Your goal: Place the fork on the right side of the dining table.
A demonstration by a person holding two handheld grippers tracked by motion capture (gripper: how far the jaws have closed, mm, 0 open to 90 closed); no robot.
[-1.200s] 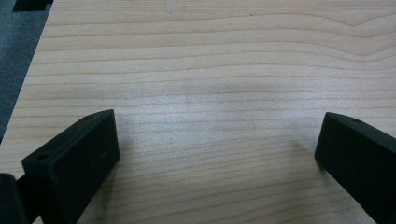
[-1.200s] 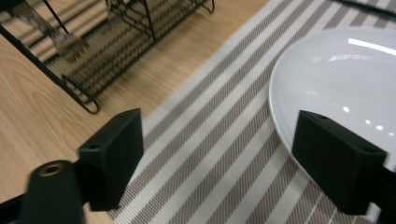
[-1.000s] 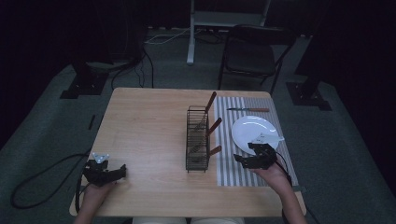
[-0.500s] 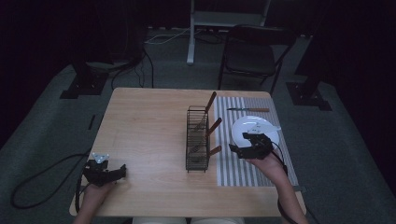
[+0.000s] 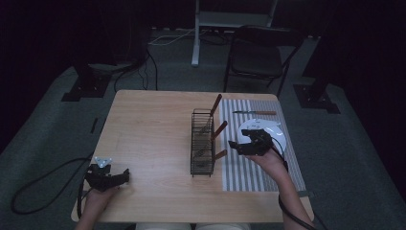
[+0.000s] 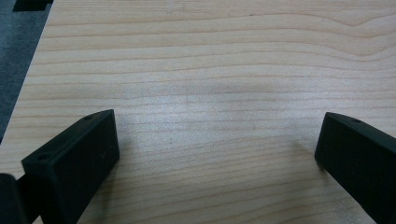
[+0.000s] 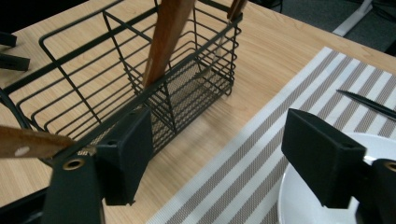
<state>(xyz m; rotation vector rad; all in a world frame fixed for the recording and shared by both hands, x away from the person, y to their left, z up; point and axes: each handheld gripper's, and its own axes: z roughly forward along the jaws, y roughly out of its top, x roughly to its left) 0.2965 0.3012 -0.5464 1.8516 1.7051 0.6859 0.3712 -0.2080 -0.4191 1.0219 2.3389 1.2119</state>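
My right gripper (image 5: 238,142) hovers over the left edge of a white plate (image 5: 275,135) on a striped placemat (image 5: 249,172) and points at a black wire basket (image 5: 202,143). Its jaws have just been closing, but they stand open with nothing between them (image 7: 219,135). Three wooden-handled utensils lean in the basket (image 7: 140,93); one handle (image 7: 166,37) rises just ahead of the jaws. Near the table's front left corner my left gripper (image 5: 125,174) rests, open (image 6: 215,135) over bare wood.
A dark knife with a wooden handle (image 5: 256,113) lies across the far end of the placemat (image 7: 243,172), beyond the plate (image 7: 308,200). Bare wooden tabletop (image 5: 148,129) spreads left of the basket. A chair and stands sit on the floor behind the table.
My right gripper has risen and moved away from the person and leftward, from the plate's near edge toward the basket. The left gripper has stayed put.
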